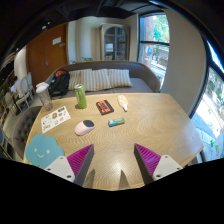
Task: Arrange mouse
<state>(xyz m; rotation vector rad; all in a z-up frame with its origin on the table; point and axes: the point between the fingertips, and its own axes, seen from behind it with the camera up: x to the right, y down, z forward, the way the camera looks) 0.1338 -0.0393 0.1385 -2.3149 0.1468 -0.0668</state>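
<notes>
A pale pinkish mouse (84, 127) lies on the wooden table (130, 135), ahead of and beyond my left finger, next to a printed sheet. My gripper (112, 158) is held above the near part of the table with its fingers wide apart and nothing between them. The magenta pads (79, 159) face each other across bare table.
On the table: a printed sheet (56, 118), a light blue mat (44, 151), a green bottle (81, 96), a red and black device (104, 106), a white object (123, 102), a small teal item (117, 122). A sofa (100, 78) stands beyond the table.
</notes>
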